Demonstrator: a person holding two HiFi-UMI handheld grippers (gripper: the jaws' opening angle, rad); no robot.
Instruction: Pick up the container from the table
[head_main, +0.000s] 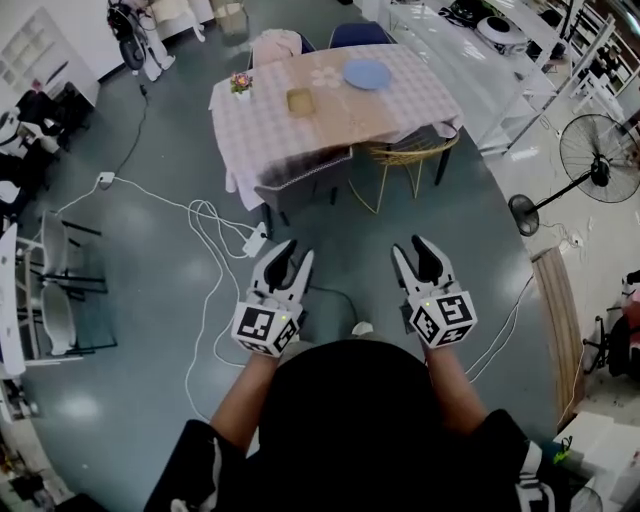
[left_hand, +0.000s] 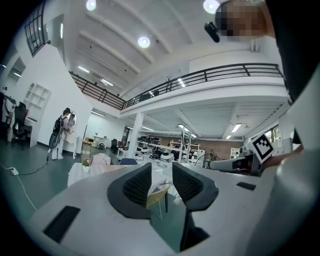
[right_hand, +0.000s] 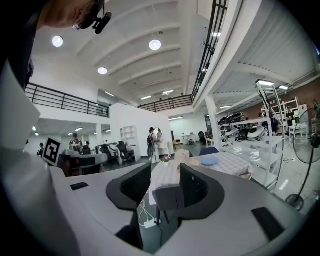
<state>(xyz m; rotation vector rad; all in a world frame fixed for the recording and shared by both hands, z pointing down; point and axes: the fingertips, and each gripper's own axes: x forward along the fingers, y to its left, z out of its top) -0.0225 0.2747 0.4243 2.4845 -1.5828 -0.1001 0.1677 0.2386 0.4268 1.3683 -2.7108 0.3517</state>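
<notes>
The left gripper (head_main: 293, 257) and right gripper (head_main: 412, 250) are held side by side, jaws apart with nothing between them. The container (head_main: 299, 101) sits on the table (head_main: 270, 135), well ahead of both. It is roughly straight ahead of the left gripper, between a flower pot (head_main: 241, 85) and a plate (head_main: 367, 73).

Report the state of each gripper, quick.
Left gripper: open, holding nothing.
Right gripper: open, holding nothing.
</notes>
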